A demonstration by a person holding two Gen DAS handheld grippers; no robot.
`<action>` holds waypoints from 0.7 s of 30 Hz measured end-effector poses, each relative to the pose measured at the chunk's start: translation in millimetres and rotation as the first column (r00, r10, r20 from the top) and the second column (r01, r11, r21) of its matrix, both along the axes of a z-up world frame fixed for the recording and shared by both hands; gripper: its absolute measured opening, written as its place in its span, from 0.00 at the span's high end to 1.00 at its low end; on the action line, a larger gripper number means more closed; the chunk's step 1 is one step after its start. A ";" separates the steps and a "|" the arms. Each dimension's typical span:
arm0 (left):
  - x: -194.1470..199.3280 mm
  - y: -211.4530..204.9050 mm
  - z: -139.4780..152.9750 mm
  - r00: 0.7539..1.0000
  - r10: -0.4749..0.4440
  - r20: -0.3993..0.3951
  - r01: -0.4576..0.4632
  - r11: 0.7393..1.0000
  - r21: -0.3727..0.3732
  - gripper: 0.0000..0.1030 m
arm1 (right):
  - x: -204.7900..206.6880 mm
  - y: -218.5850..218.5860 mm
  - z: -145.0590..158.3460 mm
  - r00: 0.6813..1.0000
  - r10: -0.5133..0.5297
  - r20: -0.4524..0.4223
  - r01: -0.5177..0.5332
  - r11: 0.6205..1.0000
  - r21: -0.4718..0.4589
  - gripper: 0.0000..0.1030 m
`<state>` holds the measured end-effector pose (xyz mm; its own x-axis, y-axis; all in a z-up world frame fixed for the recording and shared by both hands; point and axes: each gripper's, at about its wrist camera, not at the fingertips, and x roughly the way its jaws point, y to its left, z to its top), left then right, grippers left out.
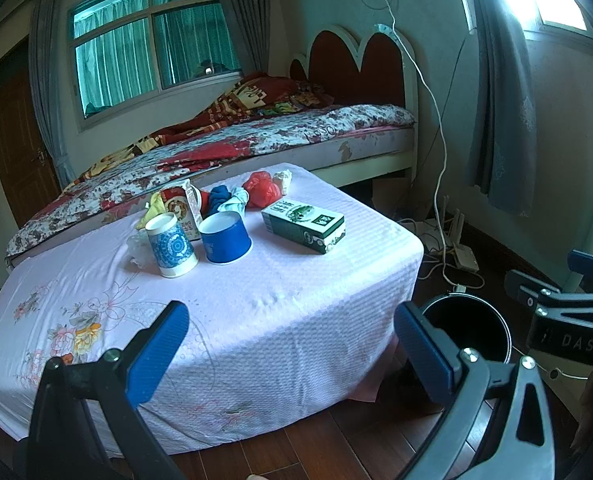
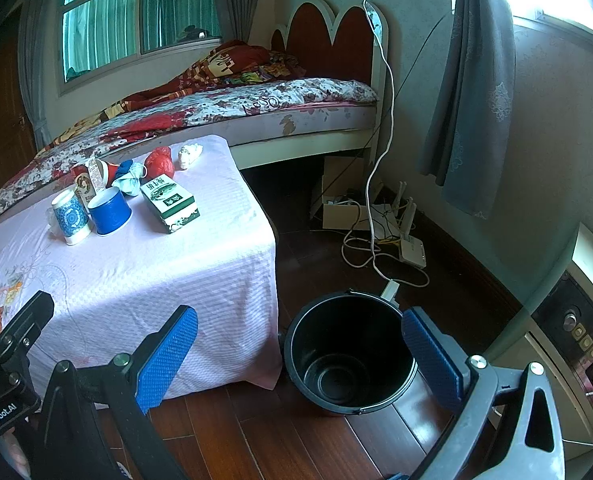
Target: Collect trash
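Observation:
A low table with a pink cloth point(image 1: 236, 320) point(image 2: 156, 280) holds the trash: a green and white carton point(image 1: 303, 225) point(image 2: 170, 201), a blue paper cup point(image 1: 226, 238) point(image 2: 109, 211), a patterned blue and white cup point(image 1: 171, 246) point(image 2: 71, 218), a red plastic bag point(image 1: 261, 189) point(image 2: 159, 163), a crumpled white wad point(image 1: 282, 178) point(image 2: 189, 155), a blue and white rag point(image 1: 228, 197) and a food box point(image 1: 186, 204). A black bucket point(image 2: 350, 354) point(image 1: 468, 330) stands on the floor right of the table. My left gripper point(image 1: 292, 354) is open and empty over the table's near edge. My right gripper point(image 2: 300, 358) is open and empty above the bucket.
A bed with a floral quilt point(image 1: 236, 140) stands behind the table. White cables and a router point(image 2: 412, 250) lie on the wooden floor by the wall. Grey curtains point(image 2: 472, 92) hang at the right. A cabinet with an appliance point(image 2: 584, 344) is at the far right.

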<state>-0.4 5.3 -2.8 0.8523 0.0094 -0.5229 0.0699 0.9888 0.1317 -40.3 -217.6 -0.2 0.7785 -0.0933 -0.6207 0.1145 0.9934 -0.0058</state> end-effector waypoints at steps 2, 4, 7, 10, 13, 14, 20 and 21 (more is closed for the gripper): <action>-0.4 -0.3 0.2 1.000 0.000 0.001 0.000 1.000 -0.004 0.00 | -0.1 0.1 -0.1 1.000 0.000 0.000 0.000 1.000 0.001 0.00; -0.7 -0.9 0.4 1.000 0.002 0.002 -0.002 1.000 0.000 0.00 | -0.1 0.4 -0.4 1.000 -0.001 0.000 0.001 1.000 -0.001 0.00; -1.1 -1.4 0.8 1.000 0.003 0.002 -0.003 1.000 -0.001 0.00 | 0.0 1.0 -0.6 1.000 -0.001 0.000 0.001 1.000 -0.001 0.00; -0.9 -0.8 0.4 1.000 0.003 0.001 -0.003 1.000 -0.001 0.01 | -0.1 1.1 -0.9 1.000 0.000 -0.001 0.000 1.000 0.000 0.00; -1.1 -0.5 0.3 1.000 0.005 0.000 -0.005 1.000 -0.002 0.00 | 0.1 0.2 1.1 1.000 0.002 -0.003 -0.002 1.000 0.001 0.00; -1.4 -0.5 0.4 1.000 0.006 -0.001 -0.006 1.000 -0.003 0.00 | 0.2 0.1 1.4 1.000 0.003 -0.003 -0.003 1.000 0.000 0.00; -2.8 0.3 1.1 1.000 0.006 0.002 -0.006 1.000 -0.006 0.00 | 1.3 1.0 -0.3 1.000 0.004 -0.005 -0.004 1.000 0.000 0.00; -2.2 1.7 0.2 1.000 0.006 0.000 -0.006 1.000 -0.006 0.00 | 1.5 1.3 -0.5 1.000 0.005 -0.005 -0.005 1.000 0.000 0.00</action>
<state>-2.6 6.9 -2.6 0.8521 0.0111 -0.5232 0.0641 0.9900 0.1254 -38.7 -216.3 -0.7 0.7760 -0.0894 -0.6243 0.1097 0.9939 -0.0061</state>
